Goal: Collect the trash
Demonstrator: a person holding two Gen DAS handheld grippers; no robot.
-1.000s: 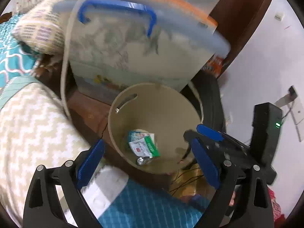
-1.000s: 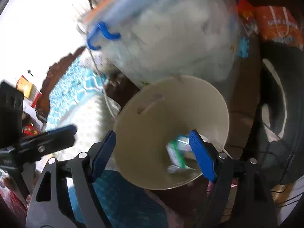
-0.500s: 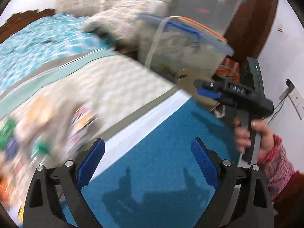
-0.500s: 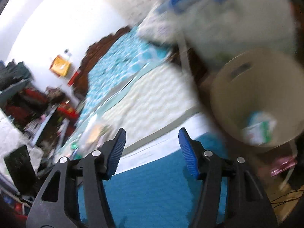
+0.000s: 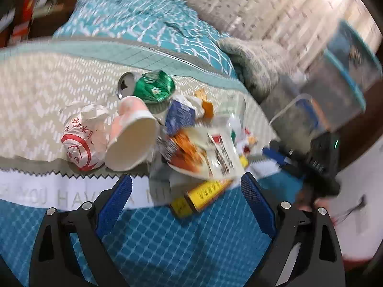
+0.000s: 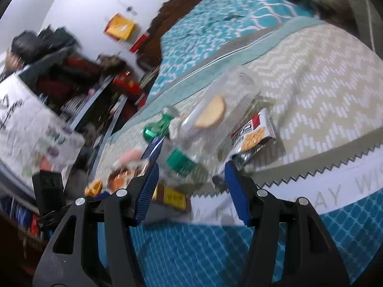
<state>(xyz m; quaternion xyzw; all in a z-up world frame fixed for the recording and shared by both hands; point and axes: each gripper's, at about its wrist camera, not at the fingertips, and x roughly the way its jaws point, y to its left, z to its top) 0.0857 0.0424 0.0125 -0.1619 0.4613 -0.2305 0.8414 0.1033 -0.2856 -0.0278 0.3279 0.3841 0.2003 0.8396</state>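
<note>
A pile of trash lies on the bed: a pink paper cup (image 5: 130, 135) on its side, a crumpled white wrapper with red print (image 5: 82, 138), a crushed green can (image 5: 153, 88), an orange snack wrapper (image 5: 191, 150), a yellow box (image 5: 203, 195). My left gripper (image 5: 185, 201) is open and empty, just short of the yellow box. In the right wrist view a clear plastic cup (image 6: 215, 112), a snack wrapper (image 6: 253, 135) and a green-capped bottle (image 6: 182, 159) lie ahead of my right gripper (image 6: 191, 184), which is open and empty. The bin is out of view.
The bed has a beige zigzag cover (image 5: 40, 91) and a blue quilt (image 5: 167, 244). Stacked storage boxes (image 5: 344, 71) stand at the right past the bed. Cluttered shelves (image 6: 59, 91) lie beyond the bed's left side. The right gripper's body (image 5: 318, 160) shows right of the pile.
Both grippers have swung away from the beige bin to the bed and now face the trash pile. Both stay open and empty.
</note>
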